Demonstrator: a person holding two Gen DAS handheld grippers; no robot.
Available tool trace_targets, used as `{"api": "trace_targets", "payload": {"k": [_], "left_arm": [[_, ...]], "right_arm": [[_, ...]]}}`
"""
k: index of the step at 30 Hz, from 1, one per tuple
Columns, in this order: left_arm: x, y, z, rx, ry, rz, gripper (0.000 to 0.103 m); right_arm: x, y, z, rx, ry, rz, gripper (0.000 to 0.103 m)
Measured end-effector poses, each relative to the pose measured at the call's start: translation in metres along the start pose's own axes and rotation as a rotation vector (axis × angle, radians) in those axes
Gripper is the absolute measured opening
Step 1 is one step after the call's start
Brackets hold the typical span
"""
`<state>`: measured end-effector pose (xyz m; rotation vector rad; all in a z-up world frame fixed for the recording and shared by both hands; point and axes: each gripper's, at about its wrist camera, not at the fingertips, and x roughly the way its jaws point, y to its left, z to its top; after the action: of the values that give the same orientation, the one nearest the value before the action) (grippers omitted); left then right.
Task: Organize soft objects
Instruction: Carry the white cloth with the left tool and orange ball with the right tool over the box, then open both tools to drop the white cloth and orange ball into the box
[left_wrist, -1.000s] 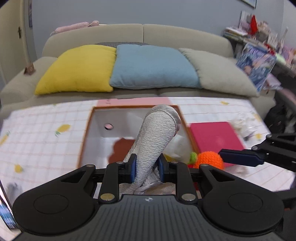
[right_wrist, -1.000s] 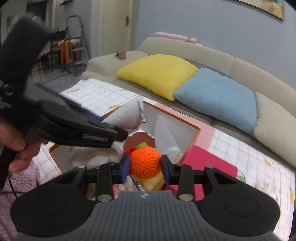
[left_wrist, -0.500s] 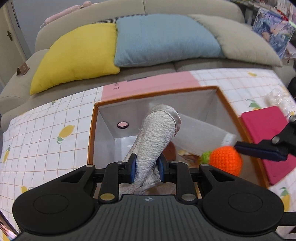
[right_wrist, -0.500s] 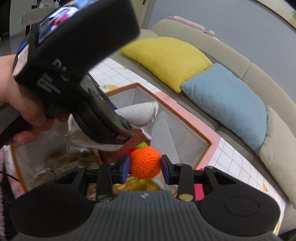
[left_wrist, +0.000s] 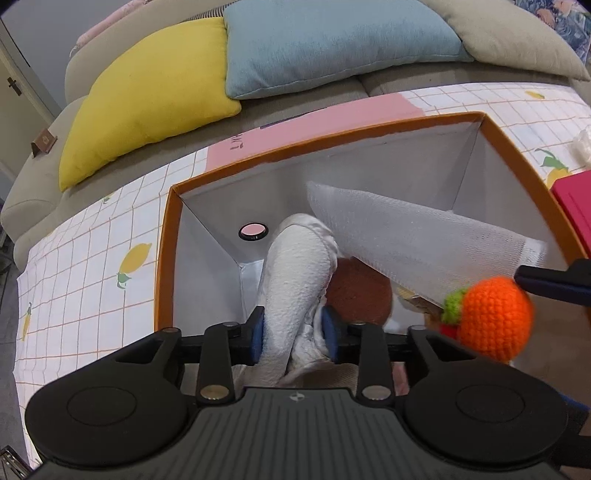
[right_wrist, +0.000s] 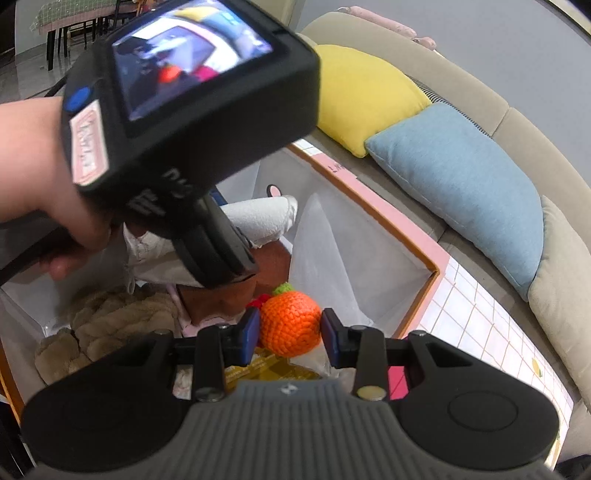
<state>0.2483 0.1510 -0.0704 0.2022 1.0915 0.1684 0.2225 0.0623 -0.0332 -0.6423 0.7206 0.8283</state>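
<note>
Left wrist view shows your white plush roll (left_wrist: 295, 284) clamped in the left gripper (left_wrist: 295, 330) jaws, low inside the orange-rimmed box (left_wrist: 168, 258). Your right gripper (right_wrist: 289, 334) has its jaws closed on the crocheted orange (right_wrist: 290, 323) over the box. Lower each onto the toys beneath before opening, keeping the grippers apart.

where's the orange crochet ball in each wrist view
Left wrist: orange crochet ball at the right edge, held by the right gripper.
Right wrist: lower centre, between that gripper's fingers.
Shared landmark: the orange-rimmed box under it.
</note>
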Motion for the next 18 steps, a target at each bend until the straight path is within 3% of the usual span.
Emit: {"api": "trace_targets", "payload": {"k": [3, 5, 7, 18], "left_arm": [[-0.001, 0.001, 0.002, -0.007, -0.008, -0.005, 0.050], [-0.006, 0.001, 0.001, -0.006, -0.017, -0.016, 0.065], [-0.010, -0.001, 0.001, 0.002, -0.035, -0.004, 0.073], [-0.051, -0.004, -0.009, -0.015, -0.098, -0.027, 0.078]], "right_arm": [[0.003, -0.001, 0.002, -0.004, 0.005, 0.001, 0.036], [0.008, -0.004, 0.004, 0.001, 0.012, 0.007, 0.036], [0.007, -0.004, 0.004, 0.005, 0.017, 0.008, 0.036], [0.001, -0.007, 0.004, 0.026, -0.008, -0.010, 0.046]]}}
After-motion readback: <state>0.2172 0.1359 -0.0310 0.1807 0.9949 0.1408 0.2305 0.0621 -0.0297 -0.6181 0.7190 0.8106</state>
